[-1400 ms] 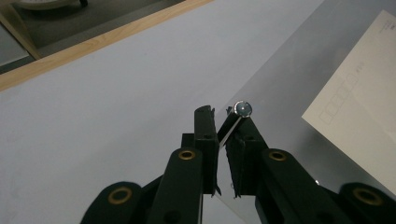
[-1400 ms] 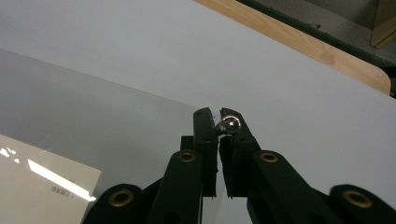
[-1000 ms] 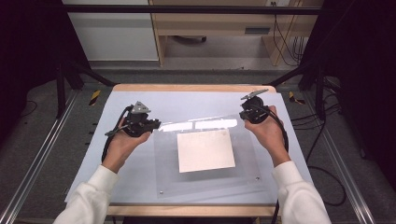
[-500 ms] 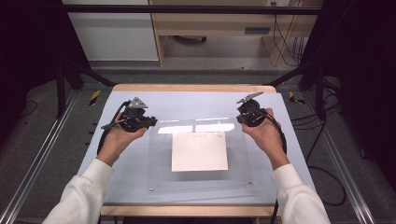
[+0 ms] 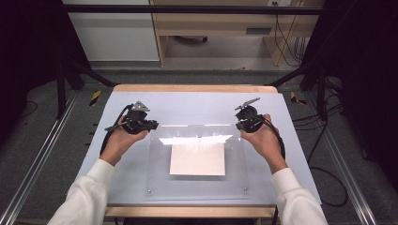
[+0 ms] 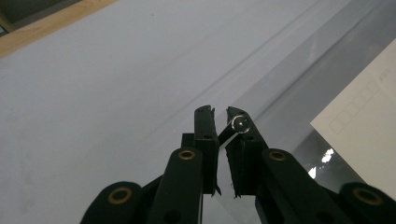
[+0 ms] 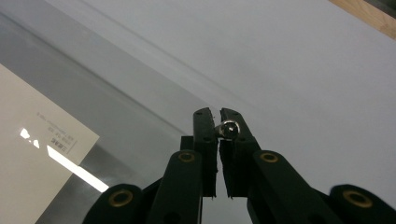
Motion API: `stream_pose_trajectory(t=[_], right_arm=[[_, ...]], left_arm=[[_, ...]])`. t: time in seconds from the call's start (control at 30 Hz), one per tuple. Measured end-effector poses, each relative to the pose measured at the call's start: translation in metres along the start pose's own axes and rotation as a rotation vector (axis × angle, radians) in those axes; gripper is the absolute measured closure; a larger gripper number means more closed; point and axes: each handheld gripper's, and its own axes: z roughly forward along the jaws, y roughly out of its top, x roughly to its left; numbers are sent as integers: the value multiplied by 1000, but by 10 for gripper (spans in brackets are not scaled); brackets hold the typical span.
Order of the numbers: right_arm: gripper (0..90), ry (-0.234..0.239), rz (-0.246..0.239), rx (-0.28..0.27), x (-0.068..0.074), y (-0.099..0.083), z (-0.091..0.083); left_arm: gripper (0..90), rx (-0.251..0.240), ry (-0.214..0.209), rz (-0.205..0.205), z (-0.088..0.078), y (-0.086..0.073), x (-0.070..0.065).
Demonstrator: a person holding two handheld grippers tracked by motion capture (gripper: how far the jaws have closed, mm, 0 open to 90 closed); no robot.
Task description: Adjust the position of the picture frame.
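A clear acrylic plate lies on the pale blue table mat, with a white sheet of paper at its middle. My left gripper is shut on the plate's far left corner. My right gripper is shut on the far right corner. In the left gripper view the left gripper pinches the plate's edge by a small silver screw, with the paper off to the right. In the right gripper view the right gripper clamps the corner at another screw, the paper lying to the left.
The mat covers a wooden table whose far edge shows as a bare strip. Metal rails run along both sides on the floor, and cables trail at the right. A wooden desk stands beyond the table.
The plate with its paper has slid slightly to the left and squared up with the table. Both hands moved with it, still holding the far corners.
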Motion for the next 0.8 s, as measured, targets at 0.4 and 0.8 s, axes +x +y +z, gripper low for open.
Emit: stream_pose_trajectory(t=[0.4,0.8], right_arm=[[856,10,18,5,-5,-15,16],[857,24,42,13,-8,-22,28]], left_arm=[[821,21,-4,3,20,-3,-1],[827,24,-2,-39,35,-8,1]])
